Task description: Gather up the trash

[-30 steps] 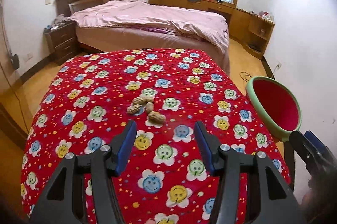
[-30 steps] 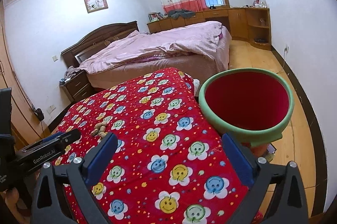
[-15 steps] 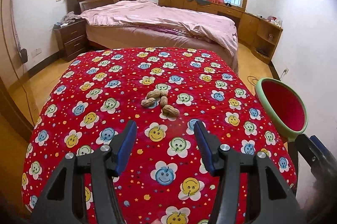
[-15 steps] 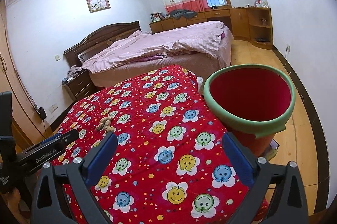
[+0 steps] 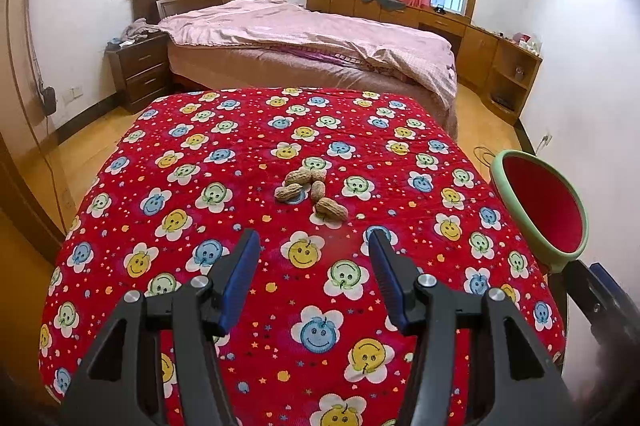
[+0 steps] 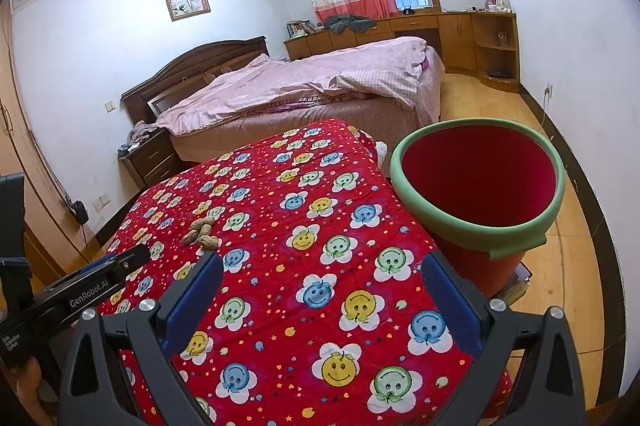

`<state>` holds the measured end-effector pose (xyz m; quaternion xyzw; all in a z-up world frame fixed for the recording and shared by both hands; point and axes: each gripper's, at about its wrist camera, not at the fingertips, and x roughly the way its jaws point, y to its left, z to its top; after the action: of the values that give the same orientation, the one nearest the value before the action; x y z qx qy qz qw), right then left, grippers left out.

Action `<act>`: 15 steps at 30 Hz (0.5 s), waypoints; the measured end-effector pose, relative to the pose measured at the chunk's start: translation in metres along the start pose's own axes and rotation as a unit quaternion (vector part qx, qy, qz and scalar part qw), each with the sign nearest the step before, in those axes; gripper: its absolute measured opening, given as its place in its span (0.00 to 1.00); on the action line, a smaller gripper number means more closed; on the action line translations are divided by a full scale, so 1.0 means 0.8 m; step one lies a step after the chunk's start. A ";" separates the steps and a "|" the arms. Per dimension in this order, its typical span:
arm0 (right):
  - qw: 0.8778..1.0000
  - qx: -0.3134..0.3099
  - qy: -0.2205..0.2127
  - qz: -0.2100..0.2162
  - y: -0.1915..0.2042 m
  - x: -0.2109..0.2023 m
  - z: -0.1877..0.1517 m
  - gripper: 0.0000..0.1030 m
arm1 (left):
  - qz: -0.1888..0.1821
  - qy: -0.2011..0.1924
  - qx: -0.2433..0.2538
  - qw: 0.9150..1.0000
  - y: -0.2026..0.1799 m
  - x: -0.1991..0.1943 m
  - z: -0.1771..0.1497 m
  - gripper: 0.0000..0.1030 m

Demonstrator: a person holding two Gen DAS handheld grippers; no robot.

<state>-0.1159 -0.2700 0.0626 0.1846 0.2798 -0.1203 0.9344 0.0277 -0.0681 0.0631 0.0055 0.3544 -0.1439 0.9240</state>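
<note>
Left wrist view: peanuts heaped mid-table, now further ahead of left tool than a second ago; tool partly open, empty. Right tool wide, empty; red bin beside table edge, unmoved.

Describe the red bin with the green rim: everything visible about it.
The bin is a round, open-topped bucket, red inside and out, with a thick pale green rim; it looks like plastic. It stands upright on the wooden floor beside the table's red smiley-flower cloth, its rim about level with the tabletop. The visible interior looks empty. Neither gripper touches it.
</note>
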 end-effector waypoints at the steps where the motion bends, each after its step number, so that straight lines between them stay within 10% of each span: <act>1: 1.000 0.000 0.000 0.000 0.000 0.000 0.000 0.98 | 0.000 0.000 0.000 1.000 0.000 0.000 0.000 0.55; 15: 1.000 -0.001 0.001 0.000 0.002 0.001 -0.001 0.98 | 0.000 -0.002 -0.003 1.000 0.001 -0.001 0.001 0.55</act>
<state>-0.1151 -0.2684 0.0622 0.1841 0.2805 -0.1203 0.9343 0.0277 -0.0674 0.0639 0.0029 0.3531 -0.1428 0.9246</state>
